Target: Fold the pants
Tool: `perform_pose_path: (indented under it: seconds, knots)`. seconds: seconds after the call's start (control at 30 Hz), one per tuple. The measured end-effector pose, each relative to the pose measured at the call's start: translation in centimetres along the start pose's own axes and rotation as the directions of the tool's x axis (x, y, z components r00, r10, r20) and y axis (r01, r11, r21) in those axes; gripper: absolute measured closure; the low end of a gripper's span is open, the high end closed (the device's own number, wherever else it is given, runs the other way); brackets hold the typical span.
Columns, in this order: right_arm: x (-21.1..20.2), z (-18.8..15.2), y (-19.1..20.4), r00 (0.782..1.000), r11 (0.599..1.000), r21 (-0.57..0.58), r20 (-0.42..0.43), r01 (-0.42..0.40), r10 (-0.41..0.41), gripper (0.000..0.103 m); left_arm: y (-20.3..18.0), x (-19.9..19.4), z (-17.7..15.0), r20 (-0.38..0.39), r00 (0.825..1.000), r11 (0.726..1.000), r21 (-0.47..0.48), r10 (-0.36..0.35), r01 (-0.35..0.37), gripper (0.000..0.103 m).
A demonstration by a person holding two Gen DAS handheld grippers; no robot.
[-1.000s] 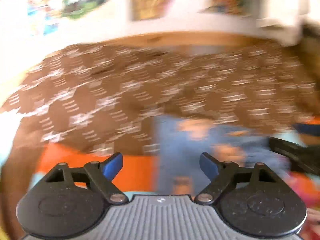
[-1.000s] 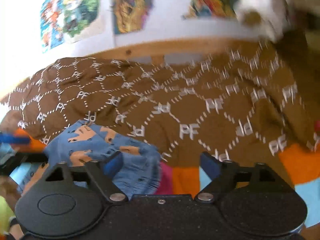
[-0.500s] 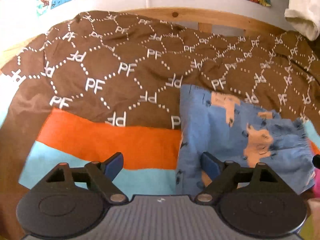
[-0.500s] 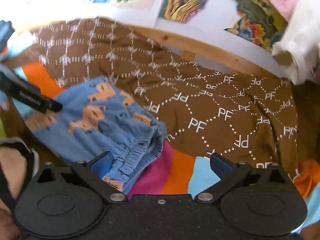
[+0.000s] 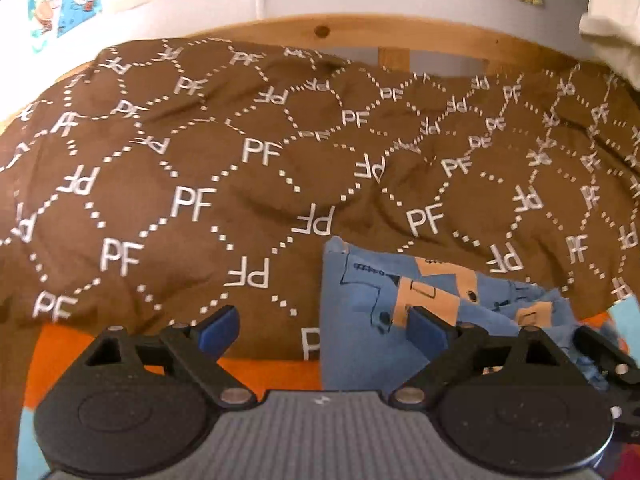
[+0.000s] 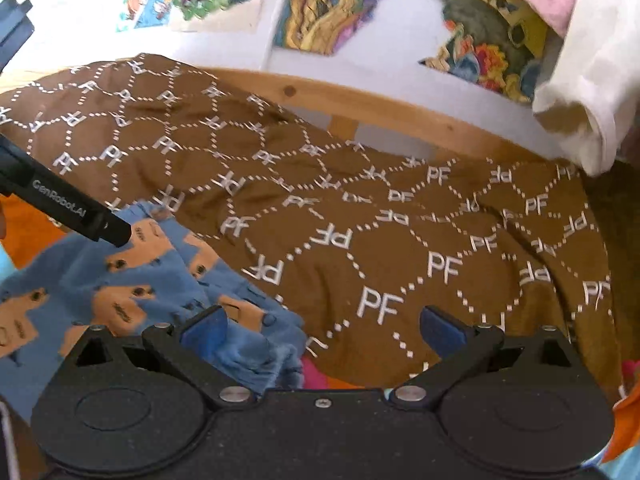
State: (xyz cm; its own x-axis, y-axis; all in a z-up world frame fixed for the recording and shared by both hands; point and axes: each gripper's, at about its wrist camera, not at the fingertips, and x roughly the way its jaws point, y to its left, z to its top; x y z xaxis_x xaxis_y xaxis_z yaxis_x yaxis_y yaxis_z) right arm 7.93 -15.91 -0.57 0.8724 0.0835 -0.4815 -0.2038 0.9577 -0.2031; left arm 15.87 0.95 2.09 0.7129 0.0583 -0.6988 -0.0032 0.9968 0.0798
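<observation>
- The left gripper (image 5: 322,330) sits at the bottom of its own view, blue pads spread wide with nothing between them; the right gripper (image 6: 322,330) fills the bottom of its view the same way, jaws wide apart and empty.
- A brown quilt (image 5: 208,200) printed with white "PF" marks covers the middle of both views, with a wooden bed rail (image 5: 320,32) along the top and an orange stripe (image 5: 56,348) at lower left of the left view.
- The pants (image 5: 360,320), blue with tan patches, lie on the quilt at lower centre-right of the left view, just ahead of that gripper's right pad; in the right view they bunch at lower left (image 6: 120,280), under the left pad.
- Judged by the way they rumple, the pants are light, soft and limp, likely to sag and shift, not slippery or fragile.
- The gathered waistband (image 6: 256,356) at bottom centre-left of the right view looks the firmest hold; the straight edge (image 5: 328,300) in the left view suits the other gripper.
</observation>
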Motion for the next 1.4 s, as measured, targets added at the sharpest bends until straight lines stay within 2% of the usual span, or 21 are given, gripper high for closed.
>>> perform_pose_path:
  seconds: [0.1, 0.23, 0.3, 0.37, 0.43, 0.53, 0.63, 0.77, 0.9, 0.93, 1.0, 1.07, 1.17, 1.3, 1.4]
  knots:
    - [1.0, -0.7, -0.8, 0.999, 0.999, 0.031, -0.034, 0.013, -0.012, 0.001, -0.1, 1.7, -0.2, -0.016, 0.999, 0.999, 0.017, 0.03, -0.03, 0.007]
    - [2.0, -1.6, -2.0, 0.997, 0.995, 0.097, -0.079, 0.035, -0.027, 0.001, 0.6, 3.1, -0.4, -0.038, 0.999, 1.0, -0.007, 0.016, -0.016, 0.002]
    - [2.0, -1.8, -2.4, 0.997, 0.991, 0.131, -0.08, 0.028, -0.018, 0.001, 0.8, 3.0, -0.5, -0.026, 1.0, 1.0, 0.008, 0.009, -0.009, 0.002]
    - [1.6, -1.7, -2.3, 0.998, 0.992, 0.119, -0.064, 0.029, -0.021, 0.001, 1.1, 2.4, -0.4, -0.018, 1.0, 1.0, 0.011, 0.003, -0.003, 0.002]
    - [0.8, -1.4, -1.9, 0.998, 0.994, 0.1, -0.049, 0.031, -0.026, 0.001, 1.9, 1.2, -0.2, -0.009, 1.0, 0.999, -0.032, -0.001, 0.001, 0.003]
    - [-1.2, -0.7, -1.5, 0.999, 0.995, 0.1, -0.026, -0.023, 0.025, 0.001, 3.1, -1.1, -0.7, 0.008, 0.999, 0.995, -0.091, -0.041, 0.042, 0.003]
    - [-3.4, -0.5, -0.4, 0.993, 0.992, 0.064, -0.032, -0.11, 0.112, 0.001, 3.5, -3.3, -2.4, 0.002, 0.997, 0.992, -0.094, -0.079, 0.079, 0.002]
    - [-5.2, -0.6, 1.0, 0.979, 0.984, -0.014, -0.108, -0.178, 0.175, 0.001, 3.4, -6.1, -5.6, -0.005, 0.992, 0.991, -0.05, -0.126, 0.126, 0.001]
    - [-5.2, -1.5, 1.6, 0.969, 0.986, -0.052, -0.198, -0.158, 0.145, 0.001, 2.7, -5.9, -8.1, -0.071, 0.996, 0.997, 0.035, -0.061, 0.063, 0.001]
    - [-4.9, -1.9, 1.7, 0.961, 0.985, -0.05, -0.231, -0.165, 0.15, 0.001, 3.0, -5.8, -8.6, -0.084, 0.995, 0.998, 0.033, -0.051, 0.054, 0.0]
    - [-4.8, -2.5, 1.5, 0.949, 0.983, -0.023, -0.265, -0.183, 0.171, 0.001, 4.3, -5.6, -9.2, -0.094, 0.992, 0.996, -0.038, -0.084, 0.081, 0.0]
    - [-5.0, -2.6, 1.4, 0.949, 0.981, -0.018, -0.259, -0.192, 0.181, 0.001, 5.6, -5.7, -9.4, -0.104, 0.988, 0.989, -0.105, -0.116, 0.106, 0.0]
    - [-5.3, -2.1, 0.8, 0.947, 0.975, -0.018, -0.243, -0.221, 0.21, 0.001, 6.0, -6.2, -9.3, -0.109, 0.987, 0.989, -0.1, -0.116, 0.105, 0.0]
    - [-5.4, -1.2, -1.1, 0.948, 0.963, 0.06, -0.173, -0.262, 0.269, 0.001, 6.4, -6.9, -9.0, -0.098, 0.992, 0.995, -0.071, -0.076, 0.069, 0.0]
    - [-4.8, -0.9, -2.9, 0.945, 0.95, 0.15, -0.144, -0.273, 0.294, 0.001, 6.7, -6.8, -9.0, -0.12, 0.992, 0.997, -0.073, -0.029, 0.021, 0.0]
